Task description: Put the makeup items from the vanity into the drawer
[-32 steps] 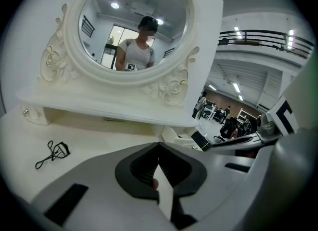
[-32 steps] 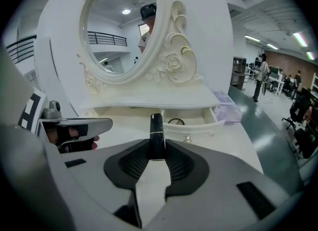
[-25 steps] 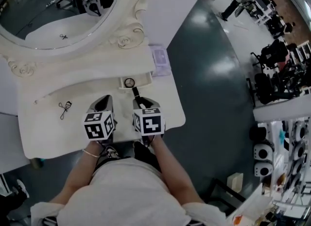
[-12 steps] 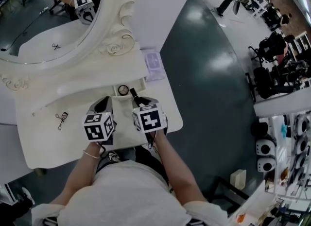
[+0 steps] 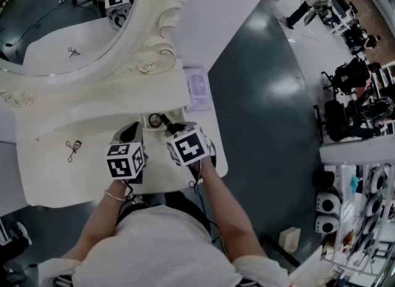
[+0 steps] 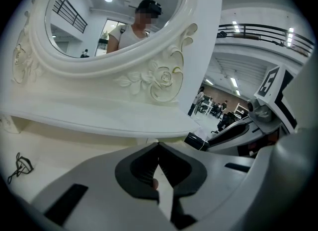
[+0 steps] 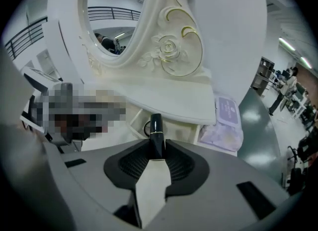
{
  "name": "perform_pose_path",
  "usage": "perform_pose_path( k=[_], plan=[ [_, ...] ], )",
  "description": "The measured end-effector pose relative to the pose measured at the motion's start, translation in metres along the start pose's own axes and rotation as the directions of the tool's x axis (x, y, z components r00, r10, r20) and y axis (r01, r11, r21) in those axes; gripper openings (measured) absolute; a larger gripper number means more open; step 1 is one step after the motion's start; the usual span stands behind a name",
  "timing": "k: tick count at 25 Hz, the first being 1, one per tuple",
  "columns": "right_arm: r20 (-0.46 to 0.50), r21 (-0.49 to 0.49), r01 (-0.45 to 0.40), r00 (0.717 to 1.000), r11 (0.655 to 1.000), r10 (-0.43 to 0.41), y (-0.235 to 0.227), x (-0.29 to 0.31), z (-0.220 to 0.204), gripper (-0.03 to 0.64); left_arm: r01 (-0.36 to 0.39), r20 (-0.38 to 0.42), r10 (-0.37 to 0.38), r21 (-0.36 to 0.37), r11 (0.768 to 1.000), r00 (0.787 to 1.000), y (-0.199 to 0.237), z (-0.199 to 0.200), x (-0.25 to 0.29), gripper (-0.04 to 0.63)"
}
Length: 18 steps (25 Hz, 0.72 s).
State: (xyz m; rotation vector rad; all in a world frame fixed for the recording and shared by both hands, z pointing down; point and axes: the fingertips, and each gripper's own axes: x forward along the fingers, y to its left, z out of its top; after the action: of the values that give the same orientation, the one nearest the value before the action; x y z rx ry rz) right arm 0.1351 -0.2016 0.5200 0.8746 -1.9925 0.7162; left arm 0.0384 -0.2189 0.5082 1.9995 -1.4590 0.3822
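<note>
While clamped at its base in right gripper [image 7: 157, 144], slim glossy black tube [image 7: 156, 131] with thin gold band points at open drawer [image 7: 197, 130] under mirror shelf, over worktop [image 5: 55, 178]. Left gripper [image 6: 158, 148] alongside, jaws closed together, empty. Eyelash curler [image 5: 72, 150] lies well apart, worktop's left.

White vanity [image 5: 62, 181]; eyelash curler [image 5: 72, 150] left; purple packet [image 5: 199, 88] right

Left tool [image 6: 158, 146] closed, right tool [image 7: 158, 145] clamped
</note>
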Motion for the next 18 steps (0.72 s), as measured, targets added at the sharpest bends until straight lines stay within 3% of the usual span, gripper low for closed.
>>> perform_pose_path(
  k=[8,13,18],
  plan=[
    [-0.124,-0.145,-0.128,0.986,0.981,0.110,-0.004,0.016,0.000,0.103,-0.073,-0.002,0.073,-0.048,0.996,0.997,-0.002,0.001,0.015,0.003],
    [-0.219,-0.258,-0.196,0.965,0.946,0.141,-0.011,0.019,-0.002,0.103,-0.112,0.001,0.113,-0.072,0.991,0.994,-0.007,0.005,0.020,0.003],
    [-0.249,-0.317,-0.271,0.948,0.909,0.196,-0.014,0.019,0.003,0.103,-0.150,0.001,0.150,-0.099,0.984,0.989,-0.014,0.007,0.024,0.003]
  ],
)
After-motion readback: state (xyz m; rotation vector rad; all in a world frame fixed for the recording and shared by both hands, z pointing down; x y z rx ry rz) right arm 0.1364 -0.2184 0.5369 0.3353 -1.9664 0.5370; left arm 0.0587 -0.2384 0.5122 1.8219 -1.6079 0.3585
